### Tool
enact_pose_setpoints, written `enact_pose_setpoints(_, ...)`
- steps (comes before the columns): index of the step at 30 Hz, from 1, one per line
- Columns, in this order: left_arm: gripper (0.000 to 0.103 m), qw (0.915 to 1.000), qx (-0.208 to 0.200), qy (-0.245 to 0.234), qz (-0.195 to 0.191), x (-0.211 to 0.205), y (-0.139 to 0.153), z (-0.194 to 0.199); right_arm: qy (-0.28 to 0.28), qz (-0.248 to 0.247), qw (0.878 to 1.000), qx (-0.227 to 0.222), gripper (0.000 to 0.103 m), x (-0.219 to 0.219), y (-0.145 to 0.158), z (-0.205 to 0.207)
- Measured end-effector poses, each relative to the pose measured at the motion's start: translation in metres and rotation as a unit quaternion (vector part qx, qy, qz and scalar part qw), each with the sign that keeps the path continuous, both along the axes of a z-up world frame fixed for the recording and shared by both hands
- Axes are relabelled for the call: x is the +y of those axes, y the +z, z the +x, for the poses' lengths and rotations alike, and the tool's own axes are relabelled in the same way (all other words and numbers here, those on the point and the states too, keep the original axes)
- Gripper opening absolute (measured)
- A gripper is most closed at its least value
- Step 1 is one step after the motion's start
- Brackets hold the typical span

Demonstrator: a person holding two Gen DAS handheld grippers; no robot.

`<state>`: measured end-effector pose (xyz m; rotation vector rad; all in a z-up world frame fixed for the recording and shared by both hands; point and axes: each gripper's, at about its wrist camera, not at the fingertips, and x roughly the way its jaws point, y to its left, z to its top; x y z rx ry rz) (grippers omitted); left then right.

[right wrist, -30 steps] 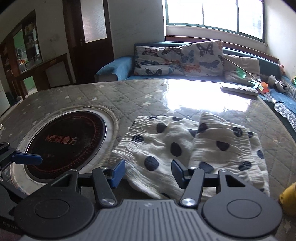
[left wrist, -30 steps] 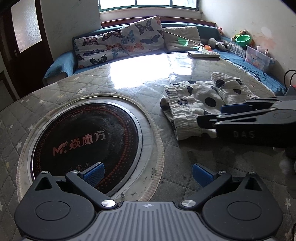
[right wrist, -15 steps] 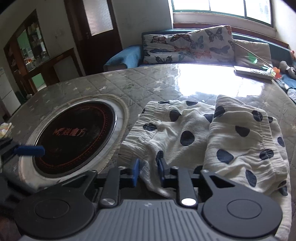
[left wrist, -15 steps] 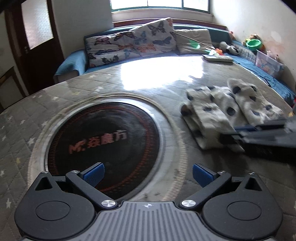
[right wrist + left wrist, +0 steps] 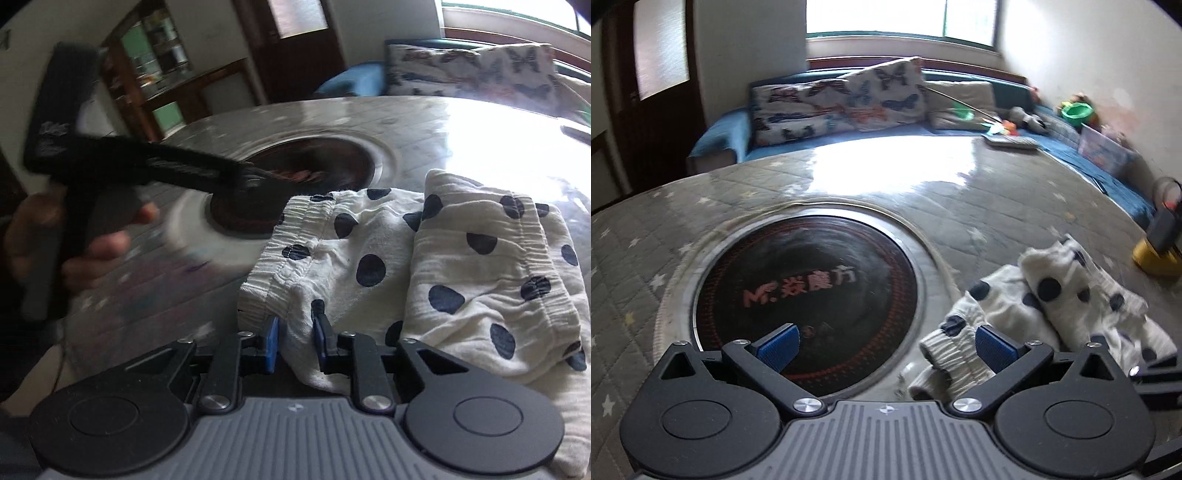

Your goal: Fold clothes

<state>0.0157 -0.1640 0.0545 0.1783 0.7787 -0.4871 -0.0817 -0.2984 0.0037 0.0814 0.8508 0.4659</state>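
Note:
A white garment with dark blue dots (image 5: pixel 436 273) lies partly folded on the round quilted table. In the left wrist view the garment (image 5: pixel 1045 306) is at the lower right. My right gripper (image 5: pixel 294 334) is shut on the garment's near edge by the elastic waistband. My left gripper (image 5: pixel 886 341) is open and empty, over the black hob, with its right finger beside the waistband corner. In the right wrist view the left gripper (image 5: pixel 255 181) reaches in from the left, blurred.
A round black induction hob (image 5: pixel 809 291) with red lettering is set in the table (image 5: pixel 923 192). A yellow object (image 5: pixel 1156 254) stands at the table's right. A book (image 5: pixel 1008 140) lies at the far edge. A blue sofa with butterfly cushions (image 5: pixel 842 99) is behind.
My right gripper has closed on the garment's near edge and pulled it closer. My left gripper has swung toward the garment's waistband corner, staying open.

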Motion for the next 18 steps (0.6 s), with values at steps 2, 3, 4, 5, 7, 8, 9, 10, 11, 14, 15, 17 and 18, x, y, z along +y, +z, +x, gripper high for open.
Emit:
enact_pose_setpoints(2,0.102,0.9999,-0.001,-0.010,-0.003,-0.002,-0.002,0.000,-0.002,-0.001,1.000,-0.007,0.026,0.003,0.006,-0.010)
enact_pose_setpoints(3,0.102,0.9998,0.001,-0.016,-0.008,-0.004,-0.002,0.001,-0.005,-0.001,1.000,-0.011,0.026,0.002,0.009,-0.015)
enact_pose_setpoints(4,0.101,0.9997,0.003,-0.022,-0.013,-0.005,-0.002,0.002,-0.010,0.000,1.000,-0.016,0.026,0.001,0.013,-0.019)
enact_pose_setpoints(5,0.100,0.9994,0.005,-0.028,-0.019,-0.007,-0.002,0.003,-0.014,0.003,1.000,-0.021,0.026,-0.002,0.017,-0.023)
enact_pose_setpoints(7,0.099,0.9989,0.009,-0.037,-0.026,-0.010,-0.006,0.004,-0.029,-0.005,0.999,-0.039,0.027,-0.006,0.026,-0.029)
enact_pose_setpoints(8,0.098,0.9989,0.010,-0.039,-0.025,-0.012,-0.006,0.005,-0.039,-0.017,0.998,-0.052,0.029,-0.006,0.030,-0.030)
enact_pose_setpoints(9,0.098,0.9987,0.012,-0.043,-0.025,-0.015,-0.007,0.006,-0.051,-0.040,0.996,-0.066,0.032,-0.006,0.032,-0.030)
enact_pose_setpoints(10,0.098,0.9983,0.015,-0.049,-0.027,-0.017,-0.008,0.007,-0.061,-0.060,0.993,-0.076,0.040,-0.007,0.034,-0.030)
enact_pose_setpoints(11,0.098,0.9981,0.016,-0.053,-0.028,-0.018,-0.009,0.007,-0.070,-0.078,0.991,-0.084,0.046,-0.008,0.035,-0.030)
enact_pose_setpoints(14,0.100,0.9976,0.017,-0.062,-0.026,-0.024,-0.011,0.009,-0.095,-0.125,0.983,-0.099,0.050,-0.012,0.032,-0.025)
enact_pose_setpoints(15,0.100,0.9974,0.017,-0.065,-0.025,-0.025,-0.012,0.008,-0.100,-0.131,0.981,-0.100,0.052,-0.015,0.031,-0.023)
enact_pose_setpoints(17,0.099,0.9971,0.019,-0.071,-0.021,-0.028,-0.014,0.007,-0.112,-0.140,0.979,-0.101,0.060,-0.022,0.028,-0.019)
enact_pose_setpoints(18,0.098,0.9969,0.019,-0.073,-0.020,-0.029,-0.014,0.007,-0.118,-0.139,0.978,-0.098,0.060,-0.026,0.026,-0.017)
